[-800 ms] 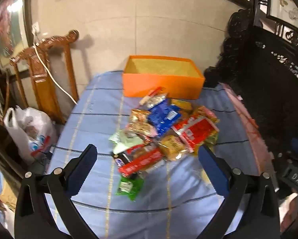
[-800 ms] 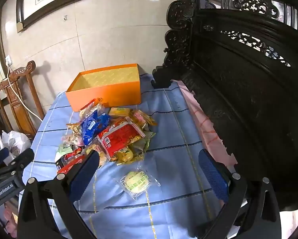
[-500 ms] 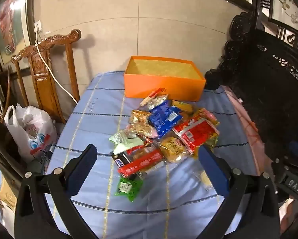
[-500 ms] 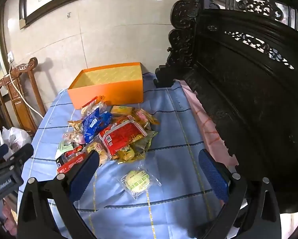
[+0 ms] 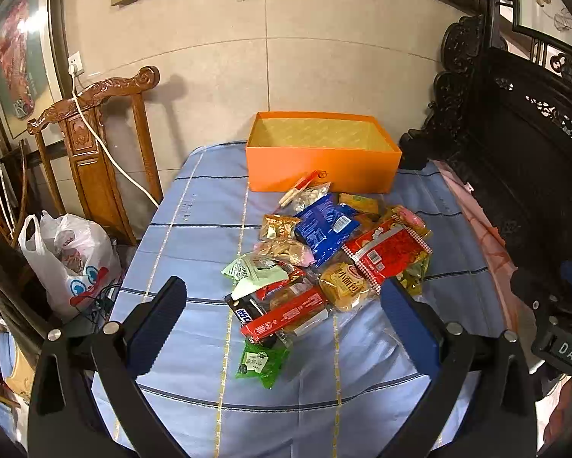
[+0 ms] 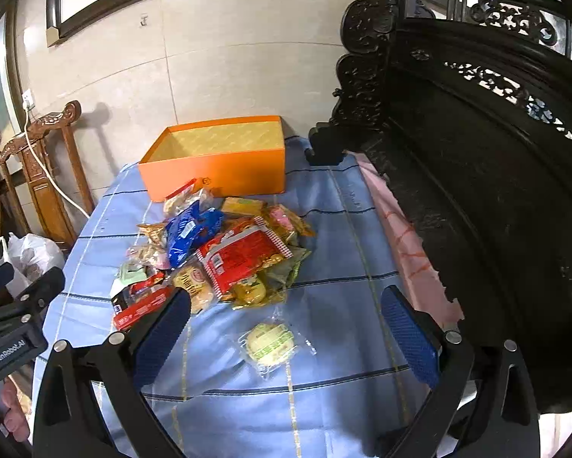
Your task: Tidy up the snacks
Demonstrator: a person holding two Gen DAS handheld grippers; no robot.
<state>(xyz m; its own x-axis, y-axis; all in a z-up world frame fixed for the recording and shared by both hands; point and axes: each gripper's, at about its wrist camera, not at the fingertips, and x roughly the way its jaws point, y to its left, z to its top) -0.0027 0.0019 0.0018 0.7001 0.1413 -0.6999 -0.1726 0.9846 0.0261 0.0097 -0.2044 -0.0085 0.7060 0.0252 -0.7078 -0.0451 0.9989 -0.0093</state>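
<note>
Your left claw stands wide with nothing between its pads, tilted down over the near end of the counter. Your right claw is just as wide and also empty. The snacks lie in a loose heap in the middle of the blue striped cloth, with a red pack and a blue pack on top. A green pack lies at the heap's near edge, between the left claw's pads in the view but below them. One round yellow cake in clear wrap lies apart from the heap, on the near side, under the right claw. The orange box stands open and empty at the far end, its front wall touching the heap's farthest pack. A wooden chair stands to the left of the counter.
</note>
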